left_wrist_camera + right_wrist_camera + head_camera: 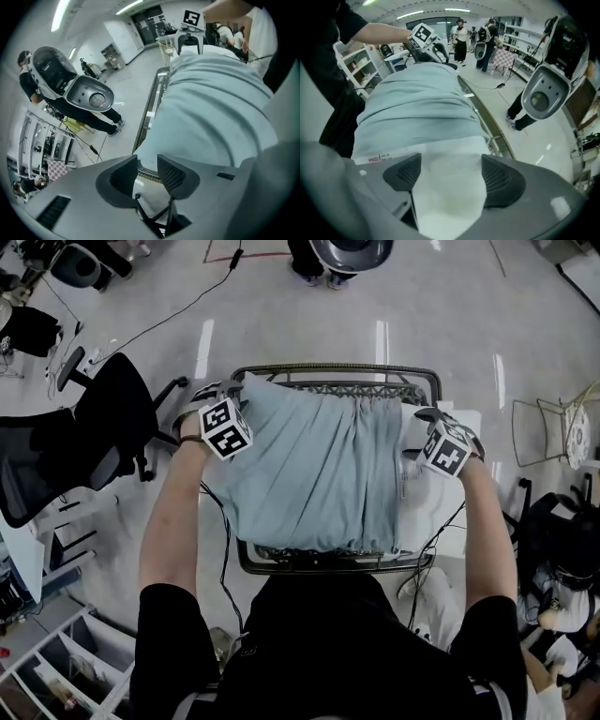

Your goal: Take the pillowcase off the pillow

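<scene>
Where the head view looks down on the pale polished floor [394, 306], a dark wire-mesh metal cart [330, 367] fills the middle. Nearly all of its top is covered by the pale blue-grey fabric pillowcase [314, 474], which is on the pillow and lies flat with gathered creases running from twelve to six o'clock. At three o'clock the plain white pillow [412, 512] shows past the open mouth of the case, its bare end resting on the cart.

A black mesh office chair [112, 418] stands on the floor at nine o'clock of the cart. At twelve o'clock a standing person in dark clothes [319, 261] is partly cut off by the frame.

The left gripper [223, 401] sits at the case's closed end, at ten o'clock of the cart. In the left gripper view its jaws stand narrowly apart with no cloth between the pads; the gap frames only the cart's rim and the floor, with the case's corner just beyond.

The right gripper [433, 427] sits over the pillow's bare end at two o'clock. Its jaws stand wide, and the white pillow fills the space between them in the right gripper view. The pads seem not to press on it, though the angle leaves that uncertain.

A small white sewn-in label with red print [379, 157] sits along the case's hem, at nine o'clock of the right gripper's jaws.
</scene>
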The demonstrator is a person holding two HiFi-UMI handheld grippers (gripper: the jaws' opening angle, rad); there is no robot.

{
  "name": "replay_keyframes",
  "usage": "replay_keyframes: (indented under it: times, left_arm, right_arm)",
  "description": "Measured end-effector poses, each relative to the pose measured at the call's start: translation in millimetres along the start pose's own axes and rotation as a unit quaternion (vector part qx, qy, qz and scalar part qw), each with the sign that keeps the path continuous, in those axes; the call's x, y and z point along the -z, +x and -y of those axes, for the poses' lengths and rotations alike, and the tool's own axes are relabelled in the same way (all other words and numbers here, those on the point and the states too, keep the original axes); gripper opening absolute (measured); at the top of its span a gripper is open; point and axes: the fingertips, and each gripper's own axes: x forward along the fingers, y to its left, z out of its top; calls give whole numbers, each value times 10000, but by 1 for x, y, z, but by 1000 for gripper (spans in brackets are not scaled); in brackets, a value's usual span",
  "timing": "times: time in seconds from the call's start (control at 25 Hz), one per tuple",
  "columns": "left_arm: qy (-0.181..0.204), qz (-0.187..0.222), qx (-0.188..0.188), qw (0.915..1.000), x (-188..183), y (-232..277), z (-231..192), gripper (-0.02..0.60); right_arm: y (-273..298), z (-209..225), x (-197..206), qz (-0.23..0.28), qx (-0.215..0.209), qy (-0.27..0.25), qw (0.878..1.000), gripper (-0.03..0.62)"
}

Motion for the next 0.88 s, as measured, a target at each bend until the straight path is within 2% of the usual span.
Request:
replay_keyframes:
  times: [0.04, 0.16, 0.24, 0.36, 0.4, 0.48, 0.6, 0.64, 0.72, 0.84, 0.88]
  left_arm:
    - [111, -78, 49, 9999, 2, 9, -3, 137]
    - [131, -92, 348, 9993, 6, 32, -6, 138]
    - [115, -36, 491, 9987, 7, 43, -8, 144]
    - [301, 43, 612, 9977, 10, 50, -16, 168]
    - [446, 57, 674, 9967, 12, 51, -17, 176]
    - [870, -20, 899, 9921, 17, 52, -14, 189]
    - [1634, -331, 1415, 9758, 26, 59, 4, 225]
    - [1795, -337, 1447, 9725, 25, 64, 9, 232]
    - [1961, -228, 1205, 9729, 18, 72, 11, 244]
    - [2111, -143, 876, 9734, 14, 77, 8, 236]
    - [2193, -146, 829, 9720, 14, 76, 8, 211]
  right_arm:
    - [12, -3, 0, -131, -233, -26, 9996, 421]
    - [41, -5, 1, -376, -657, -131, 9970, 454]
    - [42, 2, -3, -299, -726, -190, 9967, 476]
    - [27, 23, -5, -88, -553, -76, 9984, 491]
    - [26, 28, -4, -82, -544, 8, 9985, 541]
    - [38, 25, 2, -202, -801, 120, 9965, 543]
    - [60, 14, 9, -491, -1281, 111, 9905, 541]
    - [61, 13, 8, -559, -1336, 82, 9894, 541]
    - [61, 11, 7, -606, -1384, -16, 9885, 525]
    - [53, 1, 4, -402, -1383, -99, 9895, 448]
    - [49, -2, 3, -330, -1332, -131, 9905, 417]
